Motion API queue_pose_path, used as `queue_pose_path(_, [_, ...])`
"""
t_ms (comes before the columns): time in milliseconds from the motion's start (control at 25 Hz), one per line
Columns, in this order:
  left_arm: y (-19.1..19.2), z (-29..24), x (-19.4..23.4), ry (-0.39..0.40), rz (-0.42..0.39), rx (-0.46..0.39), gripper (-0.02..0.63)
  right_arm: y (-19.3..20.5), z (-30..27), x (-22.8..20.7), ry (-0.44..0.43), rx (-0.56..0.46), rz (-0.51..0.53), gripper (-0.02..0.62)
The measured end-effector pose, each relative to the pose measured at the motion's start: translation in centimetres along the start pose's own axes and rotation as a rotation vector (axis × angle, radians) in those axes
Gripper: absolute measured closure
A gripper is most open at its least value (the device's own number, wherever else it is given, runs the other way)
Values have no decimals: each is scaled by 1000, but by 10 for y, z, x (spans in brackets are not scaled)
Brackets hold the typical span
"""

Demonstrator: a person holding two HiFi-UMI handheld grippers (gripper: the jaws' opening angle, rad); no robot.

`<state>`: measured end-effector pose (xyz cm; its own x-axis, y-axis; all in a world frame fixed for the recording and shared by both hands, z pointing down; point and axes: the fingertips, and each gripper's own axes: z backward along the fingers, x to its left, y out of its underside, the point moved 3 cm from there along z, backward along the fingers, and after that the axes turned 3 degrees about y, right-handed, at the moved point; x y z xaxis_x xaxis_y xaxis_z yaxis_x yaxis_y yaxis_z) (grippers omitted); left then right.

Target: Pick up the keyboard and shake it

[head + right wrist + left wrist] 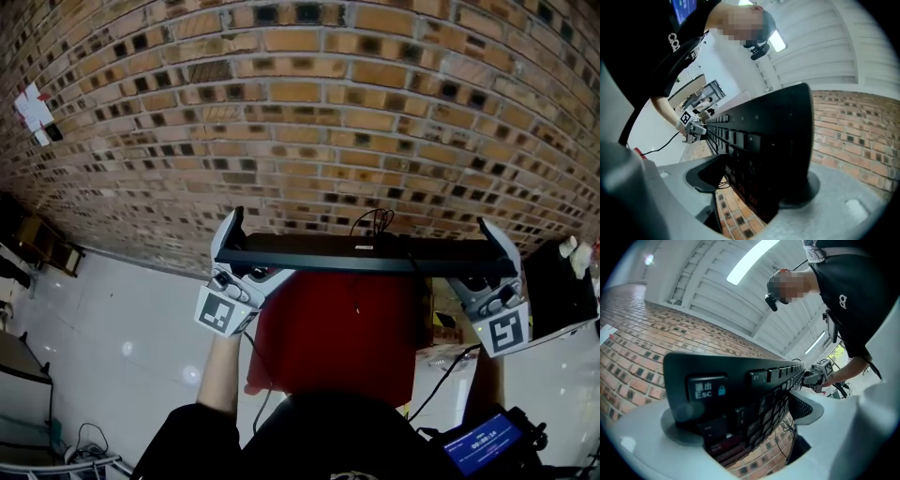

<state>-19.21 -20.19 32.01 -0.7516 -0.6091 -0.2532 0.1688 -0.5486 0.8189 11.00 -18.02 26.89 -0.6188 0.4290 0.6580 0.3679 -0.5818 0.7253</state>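
A black keyboard (366,255) hangs in the air in front of me, seen edge-on as a long dark bar against the brick. My left gripper (234,258) is shut on its left end and my right gripper (495,258) is shut on its right end. The left gripper view shows the Esc corner of the keyboard (740,380) wedged between that gripper's (740,413) jaws, with the right gripper (818,376) far along the keys. In the right gripper view the opposite end of the keyboard (778,140) sits between the right gripper's (754,183) jaws. The left gripper (691,126) is small in the distance.
A red surface (337,328) lies below the keyboard. A thin cable (375,220) loops up from the keyboard's back edge. A black box (558,281) stands at the right and a small lit screen (483,441) at the lower right. Brick (300,112) fills the background.
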Motion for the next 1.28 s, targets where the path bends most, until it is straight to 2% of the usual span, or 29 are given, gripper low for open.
queue_pose_path(320, [-12,3,0,-4,-4,-8,38,-6,-5,3,-14,-30,5,259])
queue_pose_path(480, [2,6,3,-12,-1,29,38,7,-10,6,-14,-18,-54,259])
queue_pose_path(600, [11,10,0,-8,11,52,38,12,-8,13,-10,-28,-55,259])
queue_pose_path(760, [40,20,2,-31,33,133,40,36,-18,22,-75,-37,-33,259])
queue_pose_path(840, [43,17,2,-7,32,141,43,44,-19,24,-60,-43,-74,258])
queue_pose_path(920, [30,5,0,36,1,118,44,47,-14,21,-21,-35,-115,256])
queue_pose_path(1080, [-2,-21,-6,72,-134,127,46,53,2,10,79,-76,-182,247])
queue_pose_path(1160, [-2,-26,-10,100,-197,153,46,61,15,9,130,-94,-207,239])
queue_pose_path(1280, [0,-33,-19,137,-250,185,44,78,26,12,152,-92,-261,233])
